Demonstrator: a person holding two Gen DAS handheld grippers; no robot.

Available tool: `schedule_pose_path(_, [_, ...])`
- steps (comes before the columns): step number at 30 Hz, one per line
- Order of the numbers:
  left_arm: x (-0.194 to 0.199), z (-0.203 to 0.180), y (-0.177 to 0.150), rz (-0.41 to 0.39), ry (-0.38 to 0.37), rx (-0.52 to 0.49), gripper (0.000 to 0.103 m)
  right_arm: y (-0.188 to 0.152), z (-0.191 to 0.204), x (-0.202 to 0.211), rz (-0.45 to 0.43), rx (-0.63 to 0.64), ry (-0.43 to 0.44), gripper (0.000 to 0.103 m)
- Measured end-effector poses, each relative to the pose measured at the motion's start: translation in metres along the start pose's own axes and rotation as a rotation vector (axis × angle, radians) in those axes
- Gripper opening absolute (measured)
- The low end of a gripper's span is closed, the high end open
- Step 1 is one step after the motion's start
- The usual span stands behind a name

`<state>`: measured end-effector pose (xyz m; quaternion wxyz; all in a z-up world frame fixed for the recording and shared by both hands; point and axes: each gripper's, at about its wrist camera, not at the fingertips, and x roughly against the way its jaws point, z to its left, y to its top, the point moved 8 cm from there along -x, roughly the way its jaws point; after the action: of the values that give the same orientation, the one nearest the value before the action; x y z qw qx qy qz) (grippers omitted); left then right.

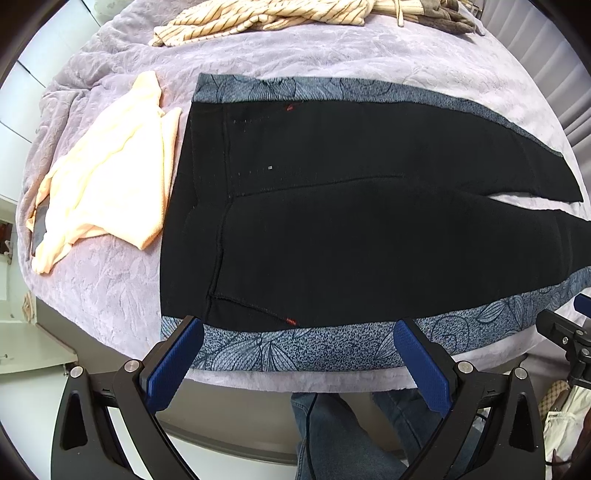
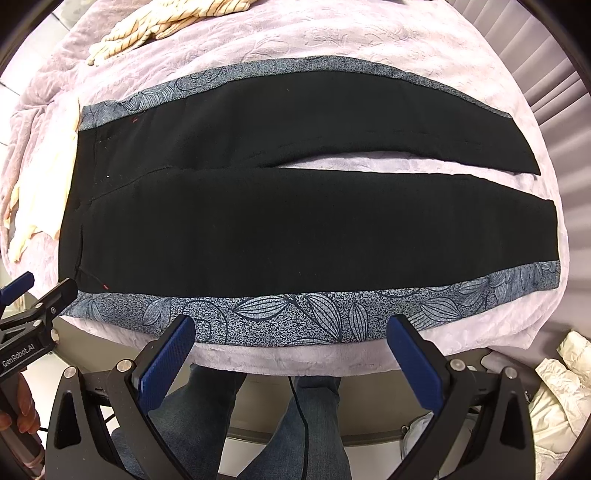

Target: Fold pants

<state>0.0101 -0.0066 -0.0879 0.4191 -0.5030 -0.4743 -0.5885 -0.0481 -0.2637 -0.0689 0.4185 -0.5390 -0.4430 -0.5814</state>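
Note:
Black pants (image 1: 351, 221) with blue-grey leaf-print side stripes lie flat on a lilac bedspread, waistband to the left, both legs spread to the right. They also fill the right wrist view (image 2: 295, 229). My left gripper (image 1: 295, 328) is open and empty, hovering over the near printed stripe beside the waistband. My right gripper (image 2: 291, 325) is open and empty over the near stripe (image 2: 295, 314) of the near leg. Each gripper shows at the edge of the other's view.
A peach garment (image 1: 107, 177) lies left of the waistband. A striped cream garment (image 1: 258, 18) lies at the far side of the bed (image 1: 110, 295). The person's jeans-clad legs (image 2: 295, 424) stand at the near bed edge. White crumpled material (image 2: 561, 398) sits lower right.

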Motion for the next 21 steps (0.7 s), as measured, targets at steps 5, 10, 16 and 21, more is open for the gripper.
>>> schedule_pose_path(5, [-0.01,0.001,-0.006,0.022,0.005,0.003,0.103,-0.006,-0.004,-0.008,0.028,-0.014,-0.005,0.103])
schedule_pose_path(10, [-0.025,0.003,-0.013,0.058,0.008,0.008,0.103,-0.013,-0.01,-0.019,0.056,-0.036,-0.002,0.103])
schedule_pose_path(16, [-0.045,0.014,-0.013,0.048,-0.063,0.084,0.103,-0.012,-0.015,-0.034,0.06,-0.11,0.122,0.103])
schedule_pose_path(21, [-0.056,0.037,-0.02,0.041,-0.2,0.169,0.103,-0.018,-0.029,-0.051,0.053,-0.3,0.459,0.102])
